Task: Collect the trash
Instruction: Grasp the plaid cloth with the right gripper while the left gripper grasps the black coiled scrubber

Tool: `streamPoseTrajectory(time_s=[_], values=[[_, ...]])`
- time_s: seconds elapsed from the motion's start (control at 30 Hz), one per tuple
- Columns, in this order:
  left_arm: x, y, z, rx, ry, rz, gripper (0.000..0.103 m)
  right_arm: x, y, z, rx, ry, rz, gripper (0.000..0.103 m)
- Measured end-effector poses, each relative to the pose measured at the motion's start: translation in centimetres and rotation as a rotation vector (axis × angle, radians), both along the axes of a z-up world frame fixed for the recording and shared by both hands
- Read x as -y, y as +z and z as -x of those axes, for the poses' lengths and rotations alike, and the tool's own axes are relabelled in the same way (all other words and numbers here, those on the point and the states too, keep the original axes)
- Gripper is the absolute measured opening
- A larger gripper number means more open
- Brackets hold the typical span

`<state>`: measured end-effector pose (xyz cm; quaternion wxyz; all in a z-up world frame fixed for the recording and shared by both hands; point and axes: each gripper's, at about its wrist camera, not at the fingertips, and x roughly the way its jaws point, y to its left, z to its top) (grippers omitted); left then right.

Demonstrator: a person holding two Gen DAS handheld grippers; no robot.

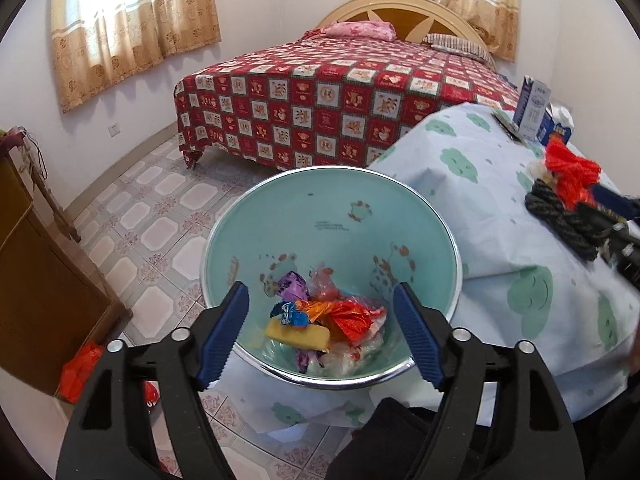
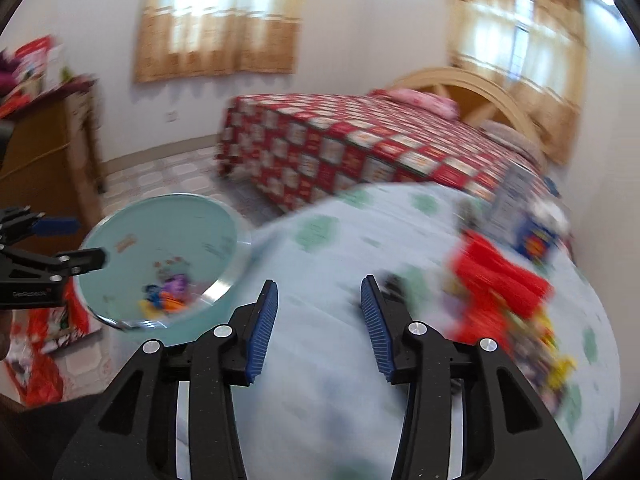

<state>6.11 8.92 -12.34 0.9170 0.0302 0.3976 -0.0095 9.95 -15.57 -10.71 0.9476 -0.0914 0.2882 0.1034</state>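
Hovering over the trash bin (image 1: 332, 236), the left gripper (image 1: 320, 334) points down into its mouth with the jaws spread wide and nothing between them. This placement suits a drop: anything released here falls straight inside. Collected trash, a heap of crumpled wrappers (image 1: 320, 320) and a yellow block, lies at the bottom of the bin. The bin stands on the tiled floor just beside the edge of the table, which is covered by a pale cloth (image 1: 500, 280) printed with green faces, so the carry from table to bin is short.

Further right, the right gripper (image 2: 320, 328) is held above the cloth, its jaws partly spread and empty. The right wrist view is blurred, so fine detail is uncertain. Remaining trash sits to the gripper's right on the table: a red bundle (image 2: 500, 280) with colourful scraps beside it, near a dark coiled rope (image 1: 560, 216) and a blue carton (image 1: 532, 108). Judging by its open pose, the right gripper is positioned for the next pick.
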Motion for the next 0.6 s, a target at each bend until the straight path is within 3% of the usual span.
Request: streamPoseTrajectory(time_s=[0.23,0.33,0.4,0.43,0.6], values=[[2.8,-0.5,0.2,-0.016,-0.024,-0.025,0.078,11.8,-0.8,-0.1,-0.041,-0.327,-0.046,0.051],[4.2,-0.4,0.3,-0.014,-0.047,-0.040,0.079,13.5,-0.8,0.1,-0.039,-0.320,-0.075,0.050],[4.9,-0.4,0.4,-0.013,-0.056,-0.046,0.079,13.2,-1.2,0.0,-0.065,-0.281,-0.074,0.044],[5.3,-0.4,0.4,-0.016,-0.061,-0.047,0.079,13.3,-1.4,-0.2,-0.078,-0.281,-0.066,0.035],[6.7,-0.1,0.5,-0.008,-0.082,-0.048,0.081,13.2,-3.6,-1.4,-0.193,-0.292,-0.047,0.034]])
